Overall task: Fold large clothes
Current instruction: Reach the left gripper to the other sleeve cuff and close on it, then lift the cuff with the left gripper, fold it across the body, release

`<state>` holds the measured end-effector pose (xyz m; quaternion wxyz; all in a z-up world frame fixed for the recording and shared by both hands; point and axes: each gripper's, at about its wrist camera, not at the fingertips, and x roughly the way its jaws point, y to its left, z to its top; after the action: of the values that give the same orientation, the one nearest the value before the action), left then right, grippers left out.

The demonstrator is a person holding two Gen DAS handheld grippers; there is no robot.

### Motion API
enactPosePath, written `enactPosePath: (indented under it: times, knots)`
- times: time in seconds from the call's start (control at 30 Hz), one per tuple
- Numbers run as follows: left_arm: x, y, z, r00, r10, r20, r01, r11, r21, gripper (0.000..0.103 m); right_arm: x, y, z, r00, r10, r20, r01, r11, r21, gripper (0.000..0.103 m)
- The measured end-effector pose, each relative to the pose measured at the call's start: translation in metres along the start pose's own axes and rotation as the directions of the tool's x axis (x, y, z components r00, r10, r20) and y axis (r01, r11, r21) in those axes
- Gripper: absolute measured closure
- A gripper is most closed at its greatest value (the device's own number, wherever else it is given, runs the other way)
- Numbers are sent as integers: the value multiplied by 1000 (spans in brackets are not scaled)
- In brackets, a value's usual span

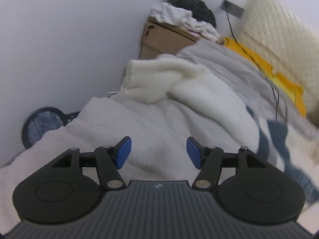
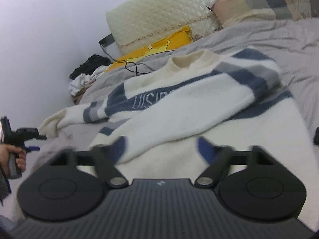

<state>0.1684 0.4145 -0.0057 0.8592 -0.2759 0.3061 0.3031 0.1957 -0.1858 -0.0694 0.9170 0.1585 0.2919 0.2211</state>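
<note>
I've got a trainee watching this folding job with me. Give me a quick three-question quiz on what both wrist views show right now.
1. True or false: the left gripper has sweater cloth clamped between its blue pads.
2. Which sleeve of the sweater lies folded across its chest: A, the one toward the picture's right in the right wrist view; B, the one toward the cardboard box?
3. Fill in: the cushion under the black cable is ___ in colour.

Key: 1 false; both it and the right gripper are open and empty. 2 A. 3 yellow.
</note>
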Motion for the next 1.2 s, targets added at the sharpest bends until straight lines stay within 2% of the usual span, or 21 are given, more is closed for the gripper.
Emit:
enactPosePath:
  times: [0.13,0.23,0.3,0.37,0.5,0.63,0.67,0.7,0.8,0.93,1.1,1.2]
  knots:
    - [25,24,13,999,-45,12,46,993,-111,36,16,-2,0,1000,2,-27,-1,1000,14,16]
    - [43,39,20,996,-75,40,81,977,-198,36,27,1,-3,999,-15,-46,15,1000,-3,16]
    - [53,47,25,996,-66,64,79,970,-229,36,35,2,-4,998,-23,-63,22,1000,-6,16]
    - [62,49,32,994,-52,93,72,972,-223,36,44,3,-5,996,-27,-80,27,1000,-6,16]
    - [78,46,50,991,-8,137,25,992,-126,35,57,4,-6,994,-41,-102,40,999,-17,16]
    - [90,42,67,986,-26,166,37,997,-65,37,64,1,-8,992,-52,-117,51,999,-11,17]
    - [92,40,73,986,-26,167,35,998,-49,41,65,1,-8,991,-53,-120,52,999,-8,17]
    - [93,37,77,986,-24,166,30,999,-35,60,66,0,-8,991,-55,-121,55,998,-7,17]
    - [94,32,96,989,-27,144,31,999,-28,91,68,2,-7,991,-60,-119,60,998,-7,17]
    - [71,19,122,988,-50,149,51,999,-6,93,64,7,-4,993,-43,-106,42,999,-12,17]
    - [20,-15,154,982,-82,167,76,996,45,95,52,12,-1,997,-17,-80,16,1000,-20,17]
    - [-21,-48,167,974,-134,182,116,988,103,95,41,14,1,998,-5,-62,4,1000,-17,17]
